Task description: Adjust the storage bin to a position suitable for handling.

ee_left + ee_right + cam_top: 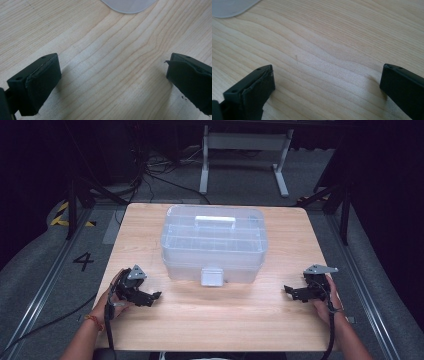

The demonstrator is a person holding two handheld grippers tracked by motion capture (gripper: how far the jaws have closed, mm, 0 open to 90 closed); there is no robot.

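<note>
In the high view, a clear plastic storage box [214, 242] is sitting in the middle of the counter [225, 320], its long axis running left to right, with a white handle [215, 222] on the lid and a white latch [212, 276] hanging at the centre of its near side. The left claw [150, 297] is resting on the counter near the box's near-left corner, and the right claw [292, 292] is resting off the near-right corner, a little farther out. Both are pointing inward toward each other, so the latch is lying ahead of and between them. The left claw is looking somewhat nearer to the latch, though the margin is small.

In the left gripper view, the jaws are standing wide apart over bare wood grain with nothing between them. A rounded pale edge of the box [130, 6] is showing at the top, right of centre, so the box is lying ahead and slightly to that side.

In the right gripper view, the jaws are likewise spread wide and gripping nothing. A pale corner of the box [229, 7] is showing at the top left, so from this claw the box is lying ahead and off to the left, well clear of the jaws.
</note>
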